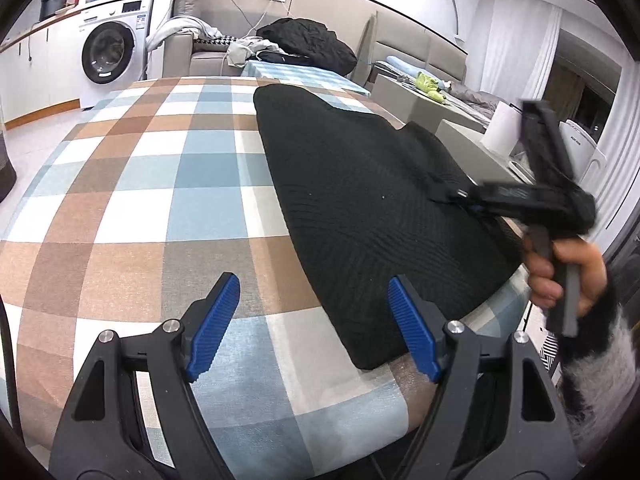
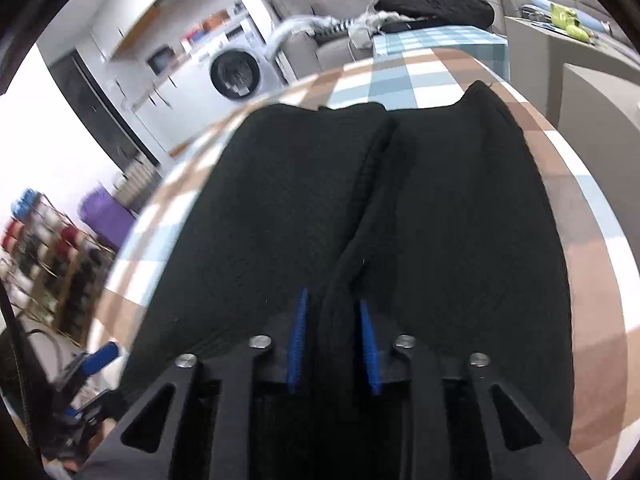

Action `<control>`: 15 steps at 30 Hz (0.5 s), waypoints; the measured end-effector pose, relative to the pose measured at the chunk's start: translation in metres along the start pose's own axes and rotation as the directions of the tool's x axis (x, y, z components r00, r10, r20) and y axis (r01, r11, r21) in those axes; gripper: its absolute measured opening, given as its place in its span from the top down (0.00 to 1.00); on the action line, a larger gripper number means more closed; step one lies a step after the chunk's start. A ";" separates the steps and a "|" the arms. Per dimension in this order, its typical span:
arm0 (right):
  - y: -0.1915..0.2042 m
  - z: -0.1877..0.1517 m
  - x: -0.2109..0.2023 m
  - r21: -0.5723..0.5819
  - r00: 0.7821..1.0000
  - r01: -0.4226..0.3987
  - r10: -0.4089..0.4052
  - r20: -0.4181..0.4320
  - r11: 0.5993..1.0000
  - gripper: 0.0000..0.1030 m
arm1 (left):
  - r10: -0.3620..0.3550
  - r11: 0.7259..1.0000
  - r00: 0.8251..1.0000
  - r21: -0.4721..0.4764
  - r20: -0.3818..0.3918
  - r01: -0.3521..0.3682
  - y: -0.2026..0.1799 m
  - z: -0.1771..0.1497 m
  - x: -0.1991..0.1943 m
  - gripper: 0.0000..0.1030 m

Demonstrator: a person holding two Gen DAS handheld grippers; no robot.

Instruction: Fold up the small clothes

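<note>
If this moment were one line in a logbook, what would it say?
task: folding | right claw: shut on black garment | left claw: open, at garment's near edge | surface: checked tablecloth

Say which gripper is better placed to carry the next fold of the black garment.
Right. The right gripper already pinches a ridge of the black garment; the left gripper is open, empty, near its corner over the checked cloth.

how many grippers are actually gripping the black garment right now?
1. The right gripper is shut on a raised fold of the black knitted garment. The left gripper hangs open over the garment's near edge.
</note>
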State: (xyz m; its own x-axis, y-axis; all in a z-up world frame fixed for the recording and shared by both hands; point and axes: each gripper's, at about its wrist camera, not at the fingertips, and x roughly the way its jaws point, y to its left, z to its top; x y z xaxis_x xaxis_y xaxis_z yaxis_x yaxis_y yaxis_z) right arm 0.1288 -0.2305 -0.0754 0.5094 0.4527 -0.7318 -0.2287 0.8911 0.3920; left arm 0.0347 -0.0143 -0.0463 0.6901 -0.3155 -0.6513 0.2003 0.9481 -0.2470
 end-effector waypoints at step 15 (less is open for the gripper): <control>0.016 -0.061 -0.041 -0.080 0.991 -0.104 0.111 0.078 0.991 0.91 | 0.053 0.997 0.996 0.055 -0.068 -0.050 -0.006 -0.005 0.020 0.27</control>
State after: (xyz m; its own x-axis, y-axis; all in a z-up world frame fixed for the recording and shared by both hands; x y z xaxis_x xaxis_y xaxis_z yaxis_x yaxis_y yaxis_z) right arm 0.0535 -0.2331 -0.0735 0.5439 0.5447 -0.6384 -0.3467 0.8386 0.4201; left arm 0.0435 -0.0267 -0.0617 0.6508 -0.2664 -0.7110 0.2036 0.9634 -0.1746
